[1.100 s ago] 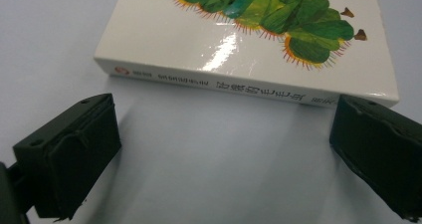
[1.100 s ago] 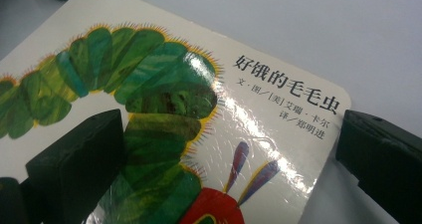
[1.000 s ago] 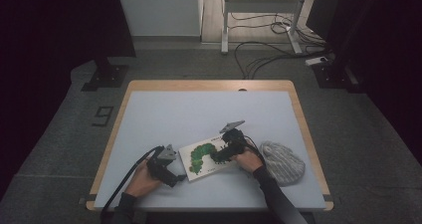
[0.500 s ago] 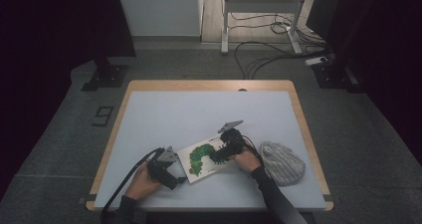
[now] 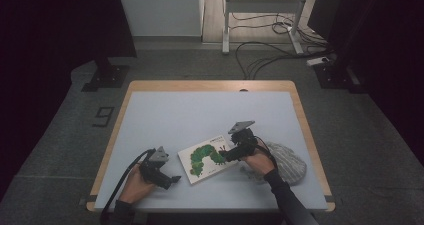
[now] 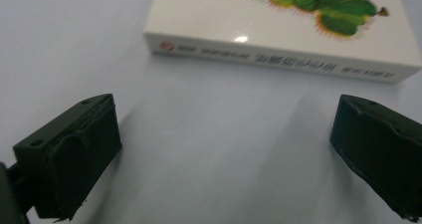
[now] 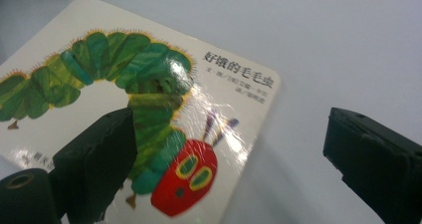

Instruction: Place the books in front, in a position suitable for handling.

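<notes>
Pale table point(image 5: 165, 115): book point(image 5: 209, 157) lies flat; both grippers spread, right apparently narrowing, empty.

Both forearms come in from the near edge of the tabletop point(image 5: 165, 115). The left gripper point(image 5: 172, 178) lies low and points right, its fingers point(image 6: 74, 157) spread wide. The right gripper point(image 5: 226, 155) angles down and leftward; its fingers point(image 7: 97, 159) have just been closing slightly yet stand apart, nothing clamped between them.
</notes>
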`<state>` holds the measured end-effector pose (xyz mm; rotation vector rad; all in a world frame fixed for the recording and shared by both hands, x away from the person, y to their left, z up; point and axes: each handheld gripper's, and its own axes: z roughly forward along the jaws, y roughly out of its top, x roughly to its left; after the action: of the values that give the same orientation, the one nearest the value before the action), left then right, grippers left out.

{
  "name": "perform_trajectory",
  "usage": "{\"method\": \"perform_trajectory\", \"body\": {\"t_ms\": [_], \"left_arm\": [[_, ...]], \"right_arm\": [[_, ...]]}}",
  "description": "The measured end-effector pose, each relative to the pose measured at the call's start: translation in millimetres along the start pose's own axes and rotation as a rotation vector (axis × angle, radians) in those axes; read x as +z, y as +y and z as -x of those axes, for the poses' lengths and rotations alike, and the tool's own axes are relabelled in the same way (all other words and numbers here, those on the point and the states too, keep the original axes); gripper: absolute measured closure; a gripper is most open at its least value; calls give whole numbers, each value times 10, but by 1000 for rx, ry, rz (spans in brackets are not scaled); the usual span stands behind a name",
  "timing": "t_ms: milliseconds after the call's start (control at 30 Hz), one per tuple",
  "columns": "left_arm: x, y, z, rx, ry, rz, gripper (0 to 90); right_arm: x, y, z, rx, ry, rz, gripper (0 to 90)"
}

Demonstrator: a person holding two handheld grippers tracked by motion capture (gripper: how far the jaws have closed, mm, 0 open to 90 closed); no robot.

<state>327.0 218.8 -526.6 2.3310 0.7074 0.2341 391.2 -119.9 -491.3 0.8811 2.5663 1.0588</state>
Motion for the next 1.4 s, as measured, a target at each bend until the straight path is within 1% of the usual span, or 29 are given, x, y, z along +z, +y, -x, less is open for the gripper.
{"method": "perform_trajectory", "body": {"t_ms": [100, 167, 200, 267, 367, 433, 467, 733, 867, 967, 1233, 1300, 1400], "left_arm": [[-47, -52, -25, -30, 18, 12, 0], [-78, -83, -43, -46, 39, 17, 0], [-90, -103, -53, -55, 55, 12, 0], [-106, -125, -68, -66, 68, 3, 0], [-113, -135, -89, -87, 69, 8, 0], [-106, -133, -77, -80, 80, 3, 0], [-105, -133, -73, -76, 82, 1, 0], [-104, -136, -71, -76, 82, 2, 0], [-102, -137, -71, -77, 83, 3, 0], [-103, -137, -71, -76, 84, 3, 0], [-102, -137, -71, -76, 83, 3, 0], [-102, -137, -71, -76, 83, 3, 0], [-102, -137, -69, -76, 84, 3, 0]], "right_arm": [[-111, -30, 24, 7, -14, 3, 71], [-186, -49, 36, 8, -17, 4, 70], [-223, -58, 38, 9, -21, 8, 70], [-301, -79, 43, 9, -31, 13, 61], [-415, -116, 60, 11, -40, 17, 36], [-487, -145, 71, 17, -52, 13, 13], [-520, -161, 85, 11, -57, 14, 1], [-794, -323, 181, 31, -115, 27, 0], [-930, -443, 236, 37, -141, 32, 0], [-1020, -563, 281, 55, -159, 26, 0], [-1151, -836, 356, 89, -188, -13, 0], [-1159, -893, 368, 100, -190, -18, 0], [-1141, -986, 376, 114, -192, -41, 0]]}}
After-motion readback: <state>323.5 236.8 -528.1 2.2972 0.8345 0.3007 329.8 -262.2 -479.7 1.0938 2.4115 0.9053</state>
